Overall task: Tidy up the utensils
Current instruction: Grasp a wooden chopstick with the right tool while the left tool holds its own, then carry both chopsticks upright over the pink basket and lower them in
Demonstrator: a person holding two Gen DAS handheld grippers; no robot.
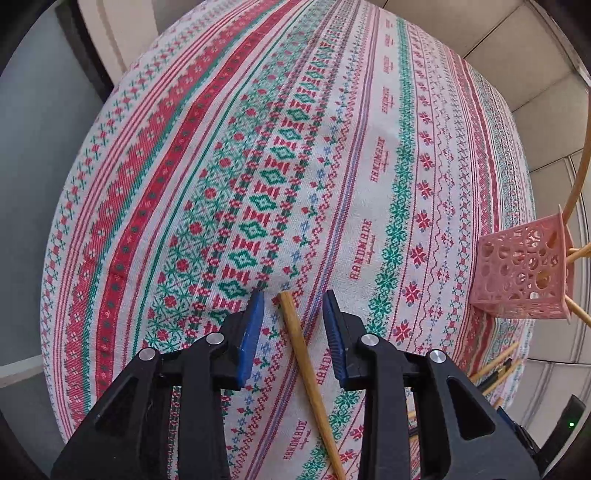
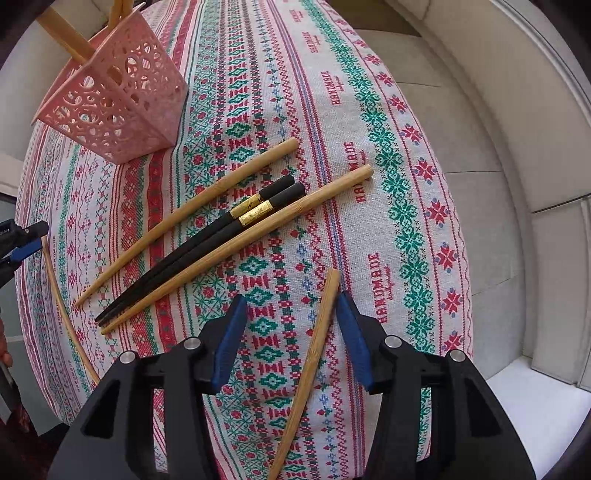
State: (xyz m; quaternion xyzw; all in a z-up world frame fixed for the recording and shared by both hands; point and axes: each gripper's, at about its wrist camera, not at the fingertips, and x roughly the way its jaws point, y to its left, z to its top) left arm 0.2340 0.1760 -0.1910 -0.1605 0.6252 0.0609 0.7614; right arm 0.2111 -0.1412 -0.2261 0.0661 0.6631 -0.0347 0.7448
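In the left wrist view a bamboo chopstick lies flat on the patterned tablecloth. My left gripper is open and straddles its blunt end, with neither blue pad touching it. My right gripper is open too, over another bamboo chopstick that lies close to the right pad. The pink openwork basket stands at the far left with several bamboo chopsticks upright in it. Two bamboo chopsticks and a black pair with gold bands lie loose on the cloth.
The table's edge curves close on the right of the right wrist view, with pale floor tiles beyond. The left gripper shows at that view's left edge, above a thin chopstick. The basket stands near the table's right edge.
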